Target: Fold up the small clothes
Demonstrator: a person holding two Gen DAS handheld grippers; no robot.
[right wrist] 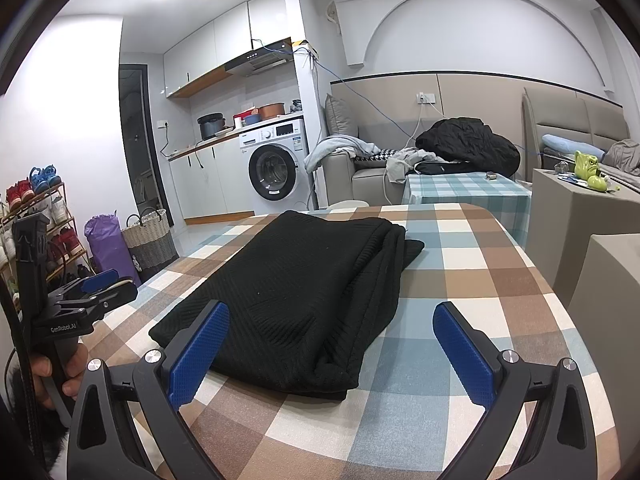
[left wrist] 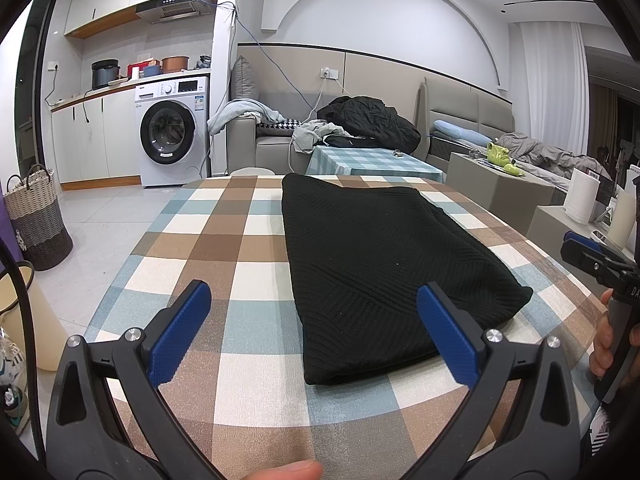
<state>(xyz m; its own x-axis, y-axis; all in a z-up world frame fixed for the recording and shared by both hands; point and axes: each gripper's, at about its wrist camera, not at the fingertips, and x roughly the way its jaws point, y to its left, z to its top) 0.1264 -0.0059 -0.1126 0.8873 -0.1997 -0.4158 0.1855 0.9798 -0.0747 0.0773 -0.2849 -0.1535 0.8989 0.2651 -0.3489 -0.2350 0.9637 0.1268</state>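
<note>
A black knitted garment [left wrist: 376, 264] lies folded in a long rectangle on the checked tablecloth [left wrist: 224, 240]; it also shows in the right wrist view [right wrist: 304, 292]. My left gripper [left wrist: 314, 328] is open and empty, hovering above the garment's near left corner. My right gripper [right wrist: 332, 344] is open and empty, above the garment's near right corner. The right gripper also shows at the right edge of the left wrist view [left wrist: 592, 256]. The left gripper also shows at the left of the right wrist view [right wrist: 100, 288].
The table [right wrist: 480, 280] ends at the far side, with a smaller teal-checked table [right wrist: 464, 192] behind. A sofa with a black jacket [right wrist: 468, 144], a washing machine [right wrist: 276, 168], a woven basket [right wrist: 150, 240] and a shoe rack [right wrist: 36, 220] stand around. A paper roll [left wrist: 582, 196] stands at the right.
</note>
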